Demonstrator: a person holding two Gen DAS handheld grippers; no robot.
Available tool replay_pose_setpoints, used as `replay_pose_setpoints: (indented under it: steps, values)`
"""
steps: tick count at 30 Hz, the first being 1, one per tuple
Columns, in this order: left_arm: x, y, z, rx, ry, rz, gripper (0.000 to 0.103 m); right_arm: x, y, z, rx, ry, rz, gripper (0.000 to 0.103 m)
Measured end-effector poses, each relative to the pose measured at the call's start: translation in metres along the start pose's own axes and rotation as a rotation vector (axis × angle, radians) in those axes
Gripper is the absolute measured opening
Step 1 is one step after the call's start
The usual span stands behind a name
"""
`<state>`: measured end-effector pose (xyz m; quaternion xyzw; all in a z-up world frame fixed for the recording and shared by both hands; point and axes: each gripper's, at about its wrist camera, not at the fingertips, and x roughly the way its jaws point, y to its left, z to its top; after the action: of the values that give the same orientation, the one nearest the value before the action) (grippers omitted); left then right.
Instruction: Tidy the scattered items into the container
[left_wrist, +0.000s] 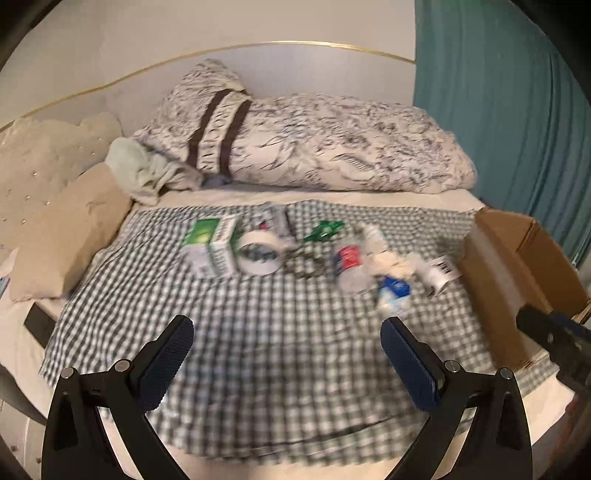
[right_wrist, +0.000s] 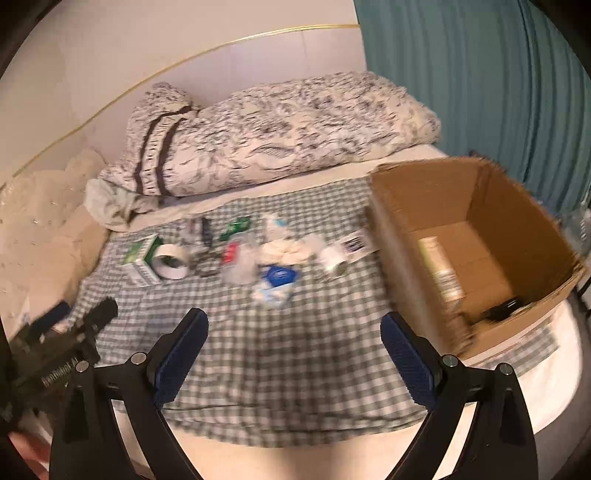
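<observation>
Both the left claw (left_wrist: 287, 345) and right claw (right_wrist: 294, 341) hung wide and empty above the checked cloth (left_wrist: 258, 332) on the bed. The scattered items, among them a tape roll (right_wrist: 170, 264) and a green-and-white carton (right_wrist: 142, 264), lay mid-cloth, between a patterned duvet (right_wrist: 280, 129) behind and the cardboard box (right_wrist: 476, 236) at the right.

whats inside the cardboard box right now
In the cardboard box, a pale tube-like package lies along the left wall and a dark object sits in the near corner. The near wall hides the rest of the floor.
</observation>
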<state>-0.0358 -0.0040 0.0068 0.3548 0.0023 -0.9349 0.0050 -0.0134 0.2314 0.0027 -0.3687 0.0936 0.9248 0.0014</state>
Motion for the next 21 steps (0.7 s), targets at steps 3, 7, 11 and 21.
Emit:
replay_pose_setpoints:
  steps: [3,7,11,21]
  values:
    - [0.005,0.021,-0.016,0.002,0.016,0.024,0.103,0.013,0.022,-0.016,-0.005,0.016,0.013,0.095]
    - [0.016,0.041,-0.033,-0.015,0.041,0.013,0.103,0.030,0.045,-0.033,-0.028,0.044,0.021,0.095]
    - [0.030,0.052,-0.043,-0.021,0.060,0.004,0.103,0.045,0.059,-0.040,-0.056,0.069,0.005,0.095]
    - [0.072,0.069,-0.043,-0.066,0.116,0.003,0.103,0.083,0.063,-0.039,-0.046,0.113,-0.023,0.095]
